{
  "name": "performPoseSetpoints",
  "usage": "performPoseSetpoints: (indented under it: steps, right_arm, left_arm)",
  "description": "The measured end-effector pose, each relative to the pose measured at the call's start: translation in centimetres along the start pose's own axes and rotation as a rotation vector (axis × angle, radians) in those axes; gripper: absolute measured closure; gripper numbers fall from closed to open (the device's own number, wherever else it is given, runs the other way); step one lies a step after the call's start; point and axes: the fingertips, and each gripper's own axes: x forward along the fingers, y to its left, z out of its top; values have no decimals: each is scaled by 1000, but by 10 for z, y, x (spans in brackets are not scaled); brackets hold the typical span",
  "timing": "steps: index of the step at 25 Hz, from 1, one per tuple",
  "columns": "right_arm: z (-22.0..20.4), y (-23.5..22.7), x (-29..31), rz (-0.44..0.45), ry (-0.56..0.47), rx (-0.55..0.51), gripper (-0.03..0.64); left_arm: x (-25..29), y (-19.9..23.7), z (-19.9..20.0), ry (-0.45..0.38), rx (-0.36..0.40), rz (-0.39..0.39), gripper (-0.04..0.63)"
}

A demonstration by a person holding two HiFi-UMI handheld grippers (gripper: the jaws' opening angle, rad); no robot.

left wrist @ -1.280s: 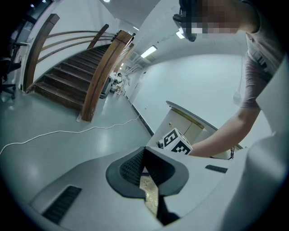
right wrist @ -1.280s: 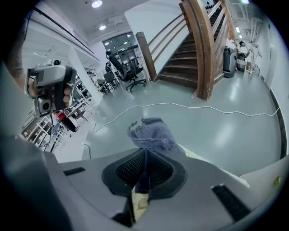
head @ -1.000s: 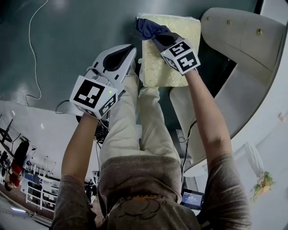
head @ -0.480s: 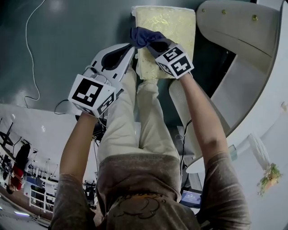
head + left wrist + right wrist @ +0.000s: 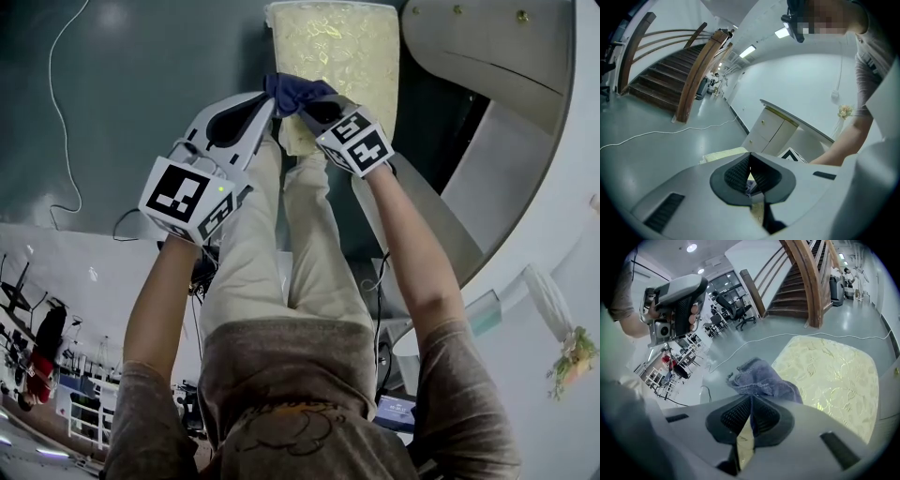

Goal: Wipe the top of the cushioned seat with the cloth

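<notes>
The cushioned seat (image 5: 347,47) has a pale yellow floral top and stands on the floor ahead of my legs. A dark blue cloth (image 5: 291,91) lies bunched on its left edge, towards the near corner. My right gripper (image 5: 307,105) is shut on the cloth and presses it on the seat. The right gripper view shows the cloth (image 5: 761,380) sticking out past the closed jaws (image 5: 751,404), with the seat top (image 5: 834,376) spreading to the right. My left gripper (image 5: 269,101) hangs just left of the cloth, shut with nothing in it (image 5: 750,161).
A white curved counter (image 5: 506,112) stands close to the right of the seat. A white cable (image 5: 66,94) trails over the grey-green floor at the left. My legs (image 5: 281,244) reach up to the seat's near edge. A wooden staircase (image 5: 806,277) rises further off.
The right gripper has dragged the cloth from the seat's far left corner along the left edge towards me. The left gripper has barely moved.
</notes>
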Motion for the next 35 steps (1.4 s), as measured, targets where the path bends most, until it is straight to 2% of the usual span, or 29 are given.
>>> performPoseSetpoints:
  steps: [19, 27, 35]
  right_arm:
    - [-59, 55, -9, 44, 10, 55, 592]
    - [-88, 85, -10, 81, 44, 70, 592]
    - [-99, 108, -22, 103, 54, 77, 592]
  left_arm:
    - [11, -16, -6, 27, 19, -39, 578]
    - [16, -22, -6, 33, 22, -52, 578]
    - [13, -29, -6, 40, 31, -61, 578]
